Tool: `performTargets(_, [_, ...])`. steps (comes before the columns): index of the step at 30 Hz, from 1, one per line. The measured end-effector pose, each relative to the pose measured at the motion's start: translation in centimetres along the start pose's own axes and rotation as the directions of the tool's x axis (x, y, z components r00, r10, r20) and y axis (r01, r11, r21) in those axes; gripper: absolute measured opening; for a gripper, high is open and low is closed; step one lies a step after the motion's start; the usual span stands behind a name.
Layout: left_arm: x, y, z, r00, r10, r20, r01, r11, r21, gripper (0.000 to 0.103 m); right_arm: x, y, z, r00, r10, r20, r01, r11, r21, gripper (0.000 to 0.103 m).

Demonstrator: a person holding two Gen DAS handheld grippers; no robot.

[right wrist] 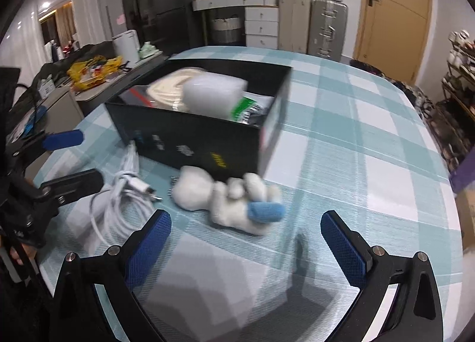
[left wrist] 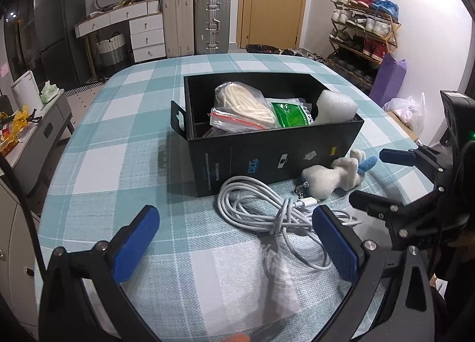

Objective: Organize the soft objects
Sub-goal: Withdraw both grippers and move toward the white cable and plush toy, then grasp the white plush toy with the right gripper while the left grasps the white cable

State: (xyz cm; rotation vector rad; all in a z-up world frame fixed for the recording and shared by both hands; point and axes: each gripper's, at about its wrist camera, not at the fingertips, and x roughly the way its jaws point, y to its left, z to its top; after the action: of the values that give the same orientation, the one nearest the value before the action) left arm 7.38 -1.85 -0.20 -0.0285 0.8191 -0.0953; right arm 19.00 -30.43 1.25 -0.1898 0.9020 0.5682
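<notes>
A black box (left wrist: pixel 267 151) (right wrist: pixel 190 137) stands on the checked table and holds a bagged rope coil (left wrist: pixel 243 104), a green packet (left wrist: pixel 291 116) and a white foam piece (left wrist: pixel 335 105) (right wrist: pixel 213 94). A white plush toy with a blue part (left wrist: pixel 335 175) (right wrist: pixel 231 205) lies in front of the box. A coiled white cable (left wrist: pixel 267 211) (right wrist: pixel 118 208) lies beside it, with a clear bubble-wrap piece (left wrist: pixel 276 276) nearer. My left gripper (left wrist: pixel 237 241) is open just before the cable. My right gripper (right wrist: pixel 246 241) is open just before the plush, and also shows in the left wrist view (left wrist: pixel 371 178).
The table (left wrist: pixel 118 134) has a teal and white checked cloth. Behind it are suitcases (left wrist: pixel 196 24), white drawers (left wrist: pixel 145 36), a wooden door (left wrist: pixel 273 0) and a shoe rack (left wrist: pixel 365 33). A cluttered side cabinet (left wrist: pixel 29 128) stands at the left.
</notes>
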Motion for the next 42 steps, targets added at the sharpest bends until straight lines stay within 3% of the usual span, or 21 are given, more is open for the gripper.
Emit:
performTargets(11, [0.3, -0.1, -0.2, 1.000, -0.007, -0.018, 0.007, 1.000, 0.002, 0.103, 1.3, -0.4, 0.2, 0.997, -0.063, -0.039, 0.063, 0.998, 0.005, 0.102])
performTargets(16, [0.4, 0.4, 0.0, 0.999, 0.025, -0.024, -0.025, 1.000, -0.008, 0.103, 1.7, -1.3, 0.0, 0.991, -0.116, -0.061, 0.116, 0.993, 0.010, 0.102])
performTargets(20, [0.0, 0.5, 0.0, 0.999, -0.031, -0.015, 0.031, 0.999, -0.043, 0.103, 1.3, -1.5, 0.1, 0.995, -0.091, -0.039, 0.092, 0.996, 0.014, 0.102])
performTargets(25, [0.5, -0.9, -0.5, 0.996, -0.083, -0.031, 0.083, 0.996, -0.018, 0.103, 1.5, -0.5, 0.4, 0.998, -0.057, -0.025, 0.057, 0.998, -0.011, 0.100])
performTargets(28, [0.5, -1.1, -0.5, 0.994, -0.103, -0.037, 0.103, 0.995, -0.014, 0.103, 1.7, -0.3, 0.5, 0.999, -0.034, -0.032, 0.034, 0.999, -0.021, 0.082])
performTargets(31, [0.5, -0.9, -0.4, 0.991, -0.123, -0.046, 0.122, 0.992, -0.015, 0.103, 1.9, 0.0, 0.6, 0.999, 0.003, -0.036, -0.005, 0.999, -0.033, 0.072])
performTargets(34, [0.6, -0.6, -0.3, 0.990, -0.128, -0.053, 0.127, 0.992, -0.019, 0.103, 1.7, 0.5, 0.5, 0.998, 0.047, -0.040, -0.048, 0.998, -0.044, 0.051])
performTargets(42, [1.1, 0.5, -0.4, 0.981, -0.179, -0.071, 0.172, 0.980, -0.101, 0.102, 0.9, 0.3, -0.1, 0.997, 0.063, -0.035, -0.065, 0.997, -0.052, 0.043])
